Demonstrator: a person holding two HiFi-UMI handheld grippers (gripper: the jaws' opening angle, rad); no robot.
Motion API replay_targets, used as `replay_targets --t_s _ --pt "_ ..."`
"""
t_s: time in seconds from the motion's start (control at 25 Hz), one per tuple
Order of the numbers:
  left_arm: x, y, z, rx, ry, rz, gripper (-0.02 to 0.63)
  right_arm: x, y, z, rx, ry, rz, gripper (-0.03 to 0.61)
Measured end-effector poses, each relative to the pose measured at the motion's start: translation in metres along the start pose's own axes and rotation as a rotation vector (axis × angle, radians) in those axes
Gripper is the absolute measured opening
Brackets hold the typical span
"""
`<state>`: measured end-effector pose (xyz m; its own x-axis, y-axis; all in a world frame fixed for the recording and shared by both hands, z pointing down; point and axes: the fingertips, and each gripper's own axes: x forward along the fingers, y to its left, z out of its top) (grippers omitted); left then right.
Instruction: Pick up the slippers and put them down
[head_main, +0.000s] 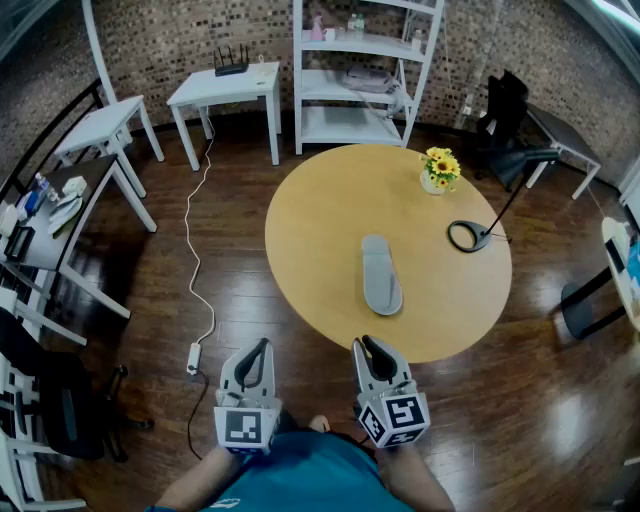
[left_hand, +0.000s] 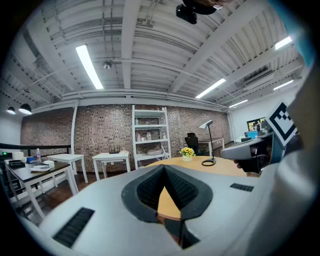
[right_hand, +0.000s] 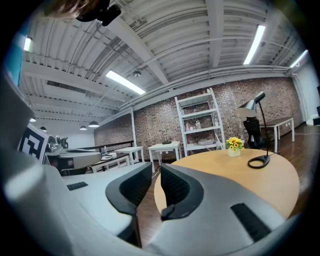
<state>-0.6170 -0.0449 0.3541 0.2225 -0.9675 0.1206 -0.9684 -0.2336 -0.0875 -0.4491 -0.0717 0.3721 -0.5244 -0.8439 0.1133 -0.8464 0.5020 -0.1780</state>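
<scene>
Left tongs: tips pressed together, pads bowed apart behind them, nothing pinched. Held about level, just off the near rim of the surface, over the floor. From the left gripper view, only tan surface showing through the gap behind the closed tips.

Right tongs: spread a little, with a narrow slot between the pads, empty. Also about level, right at the near rim of the surface, beside the left pair and apart from it. A marker cube behind each pair.

Slipper: grey, lying flat on the surface, between its middle and its near rim, long axis running from near to far. Well clear of both tongs, ahead of the right pair.

Flowers: yellow, in a small pot toward the far right of the surface; seen from the right gripper view too. Lamp: black, ring base on the right part of the surface, arm reaching out past the right rim.

Past the far rim of the surface: white shelf against a brick wall. Left of the far rim: white side surface carrying a router. Left of the surface: white cable trailing over the floor to a power strip, near the left tongs.
</scene>
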Motion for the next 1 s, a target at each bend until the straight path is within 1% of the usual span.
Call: replay_targets --t_s 0.16,0.32,0.48,0.6,0.8,0.92,1.0 --pt "0.038 -0.016 0.004 0.018 -0.008 -0.04 0.006 0.011 -0.046 -0.002 0.001 0.018 -0.066 0.083" --pt "0.086 -0.02 0.012 0.013 -0.042 -0.097 0.005 0.037 -0.077 0.001 -0.006 0.028 -0.143 0.083" --pt "0.128 -0.008 0.016 -0.019 -0.047 -0.15 0.006 0.066 -0.091 -0.001 -0.019 0.081 -0.215 0.083" --pt "0.154 0.007 0.014 -0.038 -0.048 -0.173 0.005 0.091 -0.1 -0.003 -0.048 0.131 -0.255 0.111" --pt "0.188 0.022 0.004 -0.075 -0.023 -0.191 0.006 0.126 -0.131 -0.021 -0.08 0.225 -0.306 0.148" --pt "0.2 0.028 0.0 -0.093 0.0 -0.175 0.005 0.144 -0.156 -0.042 -0.07 0.304 -0.319 0.168" --pt "0.211 0.027 -0.004 -0.083 0.022 -0.157 0.005 0.155 -0.175 -0.058 -0.067 0.35 -0.315 0.176"
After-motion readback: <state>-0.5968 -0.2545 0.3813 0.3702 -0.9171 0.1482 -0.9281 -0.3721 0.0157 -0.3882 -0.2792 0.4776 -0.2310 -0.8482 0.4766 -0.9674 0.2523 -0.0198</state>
